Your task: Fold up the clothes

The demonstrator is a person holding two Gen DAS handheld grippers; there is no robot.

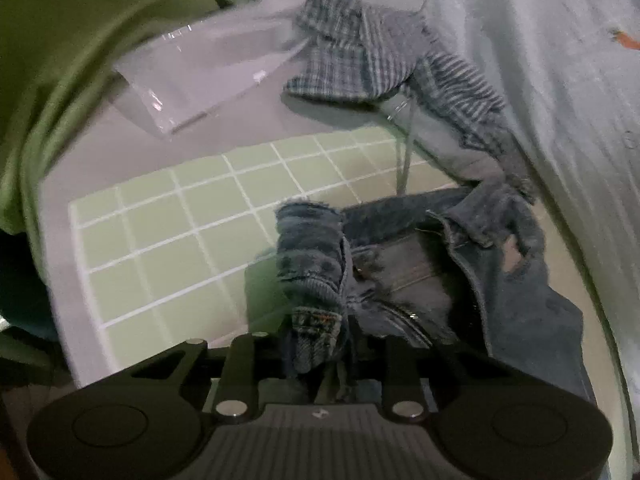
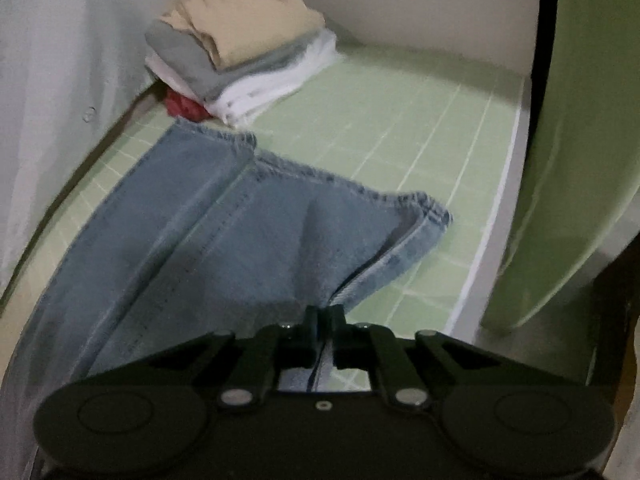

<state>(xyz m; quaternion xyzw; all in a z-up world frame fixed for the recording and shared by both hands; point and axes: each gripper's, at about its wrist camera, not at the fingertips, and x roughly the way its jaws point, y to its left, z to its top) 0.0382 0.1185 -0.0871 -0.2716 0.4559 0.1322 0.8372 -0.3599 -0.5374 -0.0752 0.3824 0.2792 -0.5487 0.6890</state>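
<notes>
A pair of blue jeans lies across the green grid mat (image 1: 160,232). In the left wrist view my left gripper (image 1: 320,344) is shut on the jeans' waistband (image 1: 316,320), with the open fly and zipper (image 1: 404,280) bunched just ahead. In the right wrist view my right gripper (image 2: 324,320) is shut on the edge of a jeans leg (image 2: 248,232); both legs stretch away over the mat (image 2: 400,128), hems (image 2: 424,204) at the far end.
A plaid shirt (image 1: 360,48) and a clear plastic box (image 1: 200,72) sit beyond the mat. A stack of folded clothes (image 2: 240,60) stands at the mat's far left corner. Green fabric (image 1: 60,60) hangs at the side, also in the right wrist view (image 2: 580,140).
</notes>
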